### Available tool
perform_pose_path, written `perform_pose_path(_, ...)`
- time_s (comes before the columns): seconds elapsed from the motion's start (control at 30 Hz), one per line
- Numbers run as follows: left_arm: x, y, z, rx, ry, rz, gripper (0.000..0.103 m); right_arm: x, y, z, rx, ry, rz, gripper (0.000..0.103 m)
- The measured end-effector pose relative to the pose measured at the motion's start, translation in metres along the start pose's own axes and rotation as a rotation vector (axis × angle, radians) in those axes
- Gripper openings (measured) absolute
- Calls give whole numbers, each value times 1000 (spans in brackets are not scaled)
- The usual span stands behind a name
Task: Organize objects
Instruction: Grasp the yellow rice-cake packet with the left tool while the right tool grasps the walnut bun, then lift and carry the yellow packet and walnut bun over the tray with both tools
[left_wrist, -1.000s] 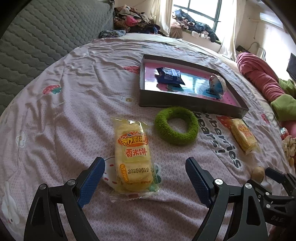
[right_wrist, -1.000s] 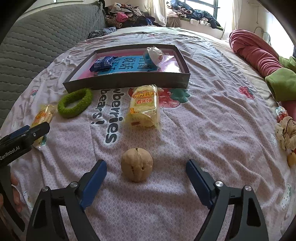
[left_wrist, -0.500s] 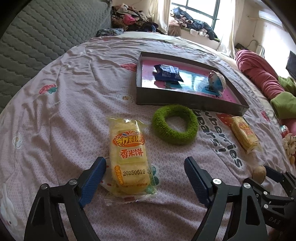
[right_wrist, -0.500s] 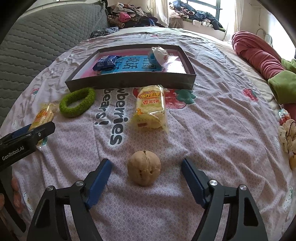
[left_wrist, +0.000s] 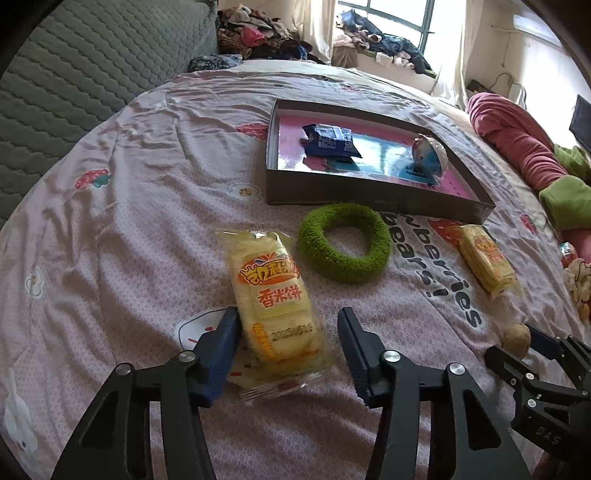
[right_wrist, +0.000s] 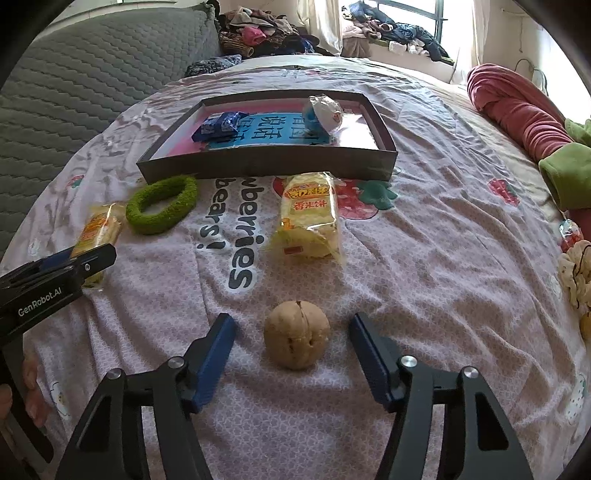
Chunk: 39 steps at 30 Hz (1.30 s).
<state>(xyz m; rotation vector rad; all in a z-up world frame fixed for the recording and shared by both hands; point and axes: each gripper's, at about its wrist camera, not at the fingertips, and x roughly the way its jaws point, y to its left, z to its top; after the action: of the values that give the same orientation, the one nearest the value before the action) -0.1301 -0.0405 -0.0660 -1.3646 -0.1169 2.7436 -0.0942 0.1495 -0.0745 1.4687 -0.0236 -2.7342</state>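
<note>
My left gripper (left_wrist: 286, 328) fingers apart, straddling yellow plastic-wrapped rice cracker packet (left_wrist: 275, 302); left finger touching wrapper. My right gripper (right_wrist: 293, 334) fingers apart, round tan walnut (right_wrist: 296, 339) between them, untouched. Dark shallow cardboard tray (right_wrist: 266, 164) well ahead.

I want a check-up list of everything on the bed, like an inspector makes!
Surface: pink printed bedsheet, wrinkled.
Job's things: dark tray holds a blue packet and a round white-blue packet; outside it lie a green ring, two yellow rice-cake packs and a walnut.
Clutter: clothes pile behind the bed.
Tongs: left tongs open around a rice-cake pack; right tongs open around the walnut.
Cables: a cord by the far wall.
Surroundings: grey quilted headboard, window, red blanket.
</note>
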Motion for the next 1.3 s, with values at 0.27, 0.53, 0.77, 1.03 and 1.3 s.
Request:
perform_pose_path(0.27, -1, -2, -1, 5, 6, -12, 48, -2, 0, -1, 7, -5, 28, 55)
perform_pose_path(0.53, -5, -2, -2, 6, 8, -18, 47, -5, -3, -3, 13, -14, 50, 33)
perform_pose_path(0.77, -11, -1, -5, 7, 2, -21, 46, -12, -1, -5, 5, -29, 58, 33)
perform_pose_path(1.03, -21, 1, -8, 4, 0, -30, 45, -23, 2, -6, -3, -42, 67, 33)
perform_pose_path(1.3, -32, -1, -12, 17, -4, -32, 45, -32, 5, -8, -4, -51, 80, 33)
